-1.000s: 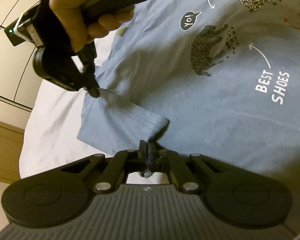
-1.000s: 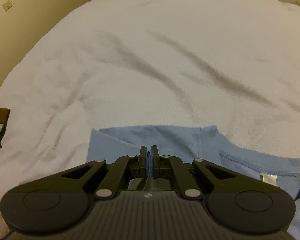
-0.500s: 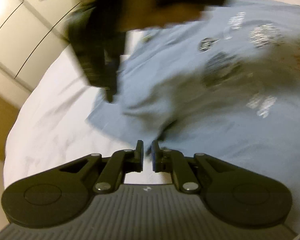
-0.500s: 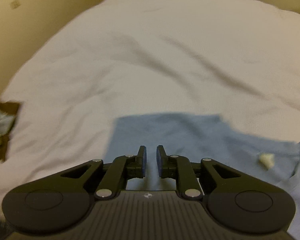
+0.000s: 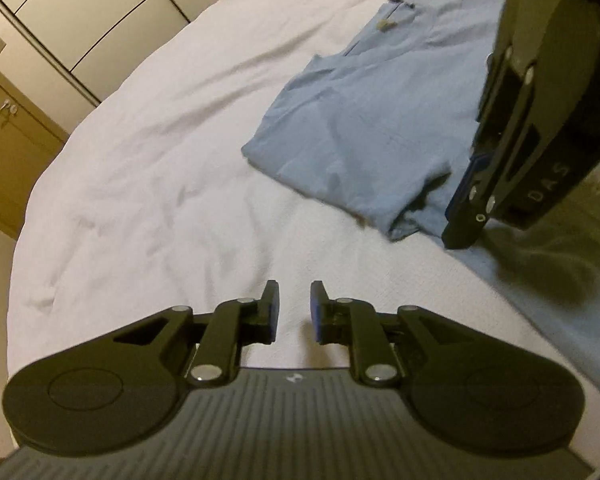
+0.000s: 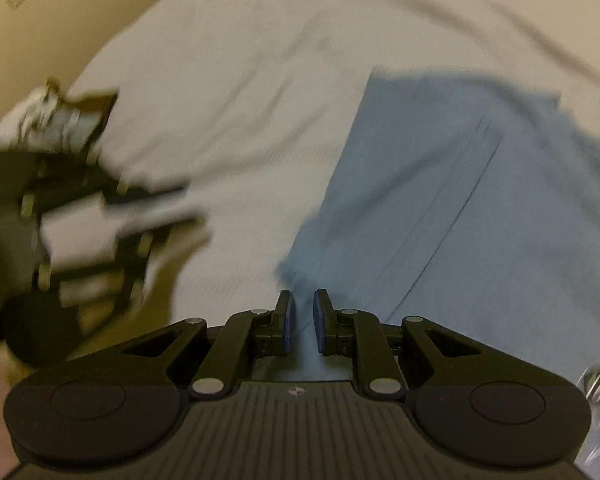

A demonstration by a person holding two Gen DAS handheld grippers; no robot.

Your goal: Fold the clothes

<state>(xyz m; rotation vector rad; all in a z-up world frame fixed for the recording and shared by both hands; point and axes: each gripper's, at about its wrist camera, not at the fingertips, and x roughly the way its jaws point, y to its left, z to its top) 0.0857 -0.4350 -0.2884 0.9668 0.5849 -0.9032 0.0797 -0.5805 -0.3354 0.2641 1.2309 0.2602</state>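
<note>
1. The blue T-shirt (image 5: 372,120) lies on the white bed (image 5: 160,160), with one side folded in over itself.
2. The left gripper (image 5: 294,308) is over bare sheet, its jaws apart and holding nothing. The shirt lies ahead of it and to the right, with its long way running up and away.
3. The right gripper (image 6: 302,316) is nearer, right over the shirt's edge. Its jaws are a little apart with blue cloth showing in the gap, not pinched.
4. A second ago both grippers pinched the sleeve shut. Now both have let go, and the left one has pulled back.
</note>
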